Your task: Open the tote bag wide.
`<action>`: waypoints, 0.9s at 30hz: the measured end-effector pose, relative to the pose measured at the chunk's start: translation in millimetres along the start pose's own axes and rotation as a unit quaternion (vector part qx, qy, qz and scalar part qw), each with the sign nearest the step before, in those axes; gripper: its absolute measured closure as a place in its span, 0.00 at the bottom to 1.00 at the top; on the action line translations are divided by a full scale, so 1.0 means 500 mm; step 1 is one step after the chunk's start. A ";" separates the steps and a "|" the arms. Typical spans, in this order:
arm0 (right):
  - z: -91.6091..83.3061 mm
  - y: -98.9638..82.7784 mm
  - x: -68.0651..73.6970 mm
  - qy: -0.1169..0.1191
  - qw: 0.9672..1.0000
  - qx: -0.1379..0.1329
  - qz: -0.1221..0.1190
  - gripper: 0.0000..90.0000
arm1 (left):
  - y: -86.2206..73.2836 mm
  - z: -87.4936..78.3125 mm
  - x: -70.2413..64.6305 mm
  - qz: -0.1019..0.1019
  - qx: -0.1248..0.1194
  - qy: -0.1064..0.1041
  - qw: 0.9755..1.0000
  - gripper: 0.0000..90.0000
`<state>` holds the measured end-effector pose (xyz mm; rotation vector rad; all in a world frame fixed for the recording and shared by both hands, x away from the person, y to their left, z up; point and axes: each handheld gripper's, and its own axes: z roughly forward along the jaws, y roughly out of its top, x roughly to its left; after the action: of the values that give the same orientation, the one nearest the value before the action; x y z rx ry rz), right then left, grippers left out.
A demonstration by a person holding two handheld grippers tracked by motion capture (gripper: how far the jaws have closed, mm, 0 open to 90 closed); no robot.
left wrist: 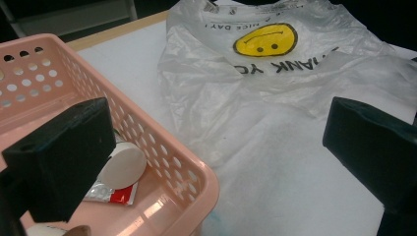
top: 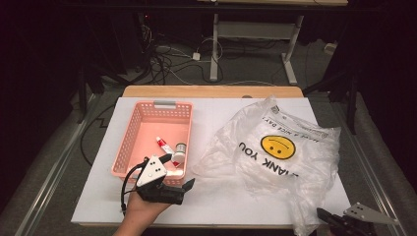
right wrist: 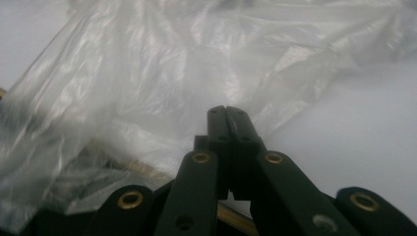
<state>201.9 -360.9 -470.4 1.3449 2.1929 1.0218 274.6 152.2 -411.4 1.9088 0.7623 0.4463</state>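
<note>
A pink perforated plastic basket (top: 142,129) sits on the white sheet-covered table (top: 211,196), and everything else is placed here against it. Inside the basket, toward its near right corner, lie a small red and white tube (top: 163,144) and a squat white round-capped bottle (top: 179,153); in the left gripper view the bottle's round white cap (left wrist: 123,164) rests just above a red and silver packet end (left wrist: 115,194) on the basket floor.

The left gripper (top: 169,189) hangs at the basket's near right corner, held by a hand (top: 140,206) that comes in from the near table edge. Its jaws are spread wide. In the left gripper view one jaw stands over the basket's inside and the other well out over the white table, with the basket's rim corner (left wrist: 196,169) between them. Neither jaw pinches anything.

To the right of the basket, just clear of its right wall, lies a crumpled clear plastic shopping bag (top: 275,147) printed with a yellow smiley face (top: 278,146) and black lettering. It spreads flat across the table's right half.

The right gripper (top: 322,214) is far from the basket, at the near right corner of the table, at the bag's near edge. Its jaws are pressed together, seen in the right gripper view as two black tips meeting (right wrist: 228,118). The clear bag film (right wrist: 147,88) lies right in front of and around those tips; whether a fold of it is caught between them I cannot tell.
</note>
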 end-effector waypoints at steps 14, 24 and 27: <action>0.082 0.083 0.123 0.072 0.994 -0.008 -0.082 0.90 | -0.004 -0.004 0.012 -0.013 -0.009 0.006 1.000 0.00; 0.024 0.109 0.093 0.079 0.992 -0.076 -0.055 0.68 | -0.012 0.000 0.019 -0.023 -0.011 0.009 1.000 0.00; 0.030 0.133 0.090 0.077 0.991 -0.087 -0.060 0.61 | -0.013 0.000 0.022 -0.024 -0.011 0.012 1.000 0.00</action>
<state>230.5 -297.0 -428.6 1.0758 2.2046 1.2740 280.5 161.8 -417.4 1.8638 0.8142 0.4459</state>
